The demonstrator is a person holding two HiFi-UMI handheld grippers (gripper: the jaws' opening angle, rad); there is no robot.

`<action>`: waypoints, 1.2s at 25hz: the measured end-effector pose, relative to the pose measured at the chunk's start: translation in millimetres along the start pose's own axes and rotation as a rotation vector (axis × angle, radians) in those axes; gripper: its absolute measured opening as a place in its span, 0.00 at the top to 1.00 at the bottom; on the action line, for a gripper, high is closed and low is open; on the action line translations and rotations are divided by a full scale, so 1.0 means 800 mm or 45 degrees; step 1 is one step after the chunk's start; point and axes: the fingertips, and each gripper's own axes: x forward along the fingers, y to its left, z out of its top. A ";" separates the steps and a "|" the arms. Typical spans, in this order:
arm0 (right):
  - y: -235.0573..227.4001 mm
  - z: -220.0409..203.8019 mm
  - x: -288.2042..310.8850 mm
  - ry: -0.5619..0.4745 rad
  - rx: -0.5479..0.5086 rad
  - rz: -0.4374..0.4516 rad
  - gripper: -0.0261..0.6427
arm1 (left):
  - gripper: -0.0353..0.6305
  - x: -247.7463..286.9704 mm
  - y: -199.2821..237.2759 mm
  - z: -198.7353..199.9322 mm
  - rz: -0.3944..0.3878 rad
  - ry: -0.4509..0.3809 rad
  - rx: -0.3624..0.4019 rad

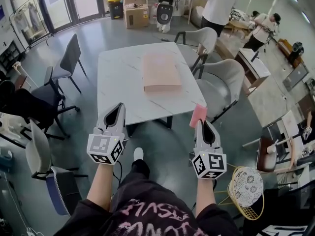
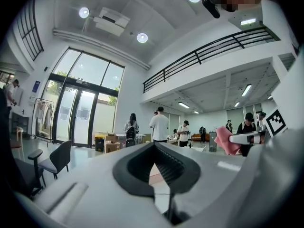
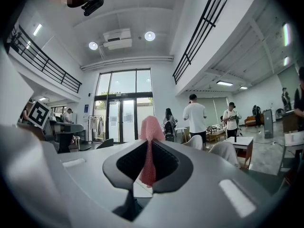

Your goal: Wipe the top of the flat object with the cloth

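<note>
A flat tan-pink box [image 1: 160,73] lies on the white marble table [image 1: 118,82], toward its right half. My right gripper [image 1: 199,123] is held just short of the table's near edge, shut on a pink cloth [image 1: 198,115]. In the right gripper view the cloth [image 3: 149,144] stands up between the jaws of that gripper [image 3: 148,148]. My left gripper [image 1: 119,108] hovers level with it to the left, shut with nothing in it. In the left gripper view that gripper [image 2: 154,146] shows its jaws meeting, and the cloth [image 2: 226,140] shows at the right.
Grey chairs [image 1: 224,82] stand along the table's right side and dark chairs [image 1: 69,58] along its left. Cardboard boxes [image 1: 136,14] and people are at the back. A yellow wire basket [image 1: 246,191] sits by my right leg.
</note>
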 end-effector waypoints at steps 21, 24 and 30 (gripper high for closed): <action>0.005 -0.029 0.112 0.054 -0.001 0.010 0.89 | 0.95 0.089 0.065 -0.036 -0.001 0.042 -0.021; 0.003 -0.029 0.132 0.067 0.002 0.009 0.89 | 0.95 0.106 0.074 -0.037 -0.005 0.054 -0.025; 0.005 -0.028 0.179 0.091 0.015 -0.002 0.89 | 0.95 0.144 0.105 -0.038 -0.013 0.079 -0.030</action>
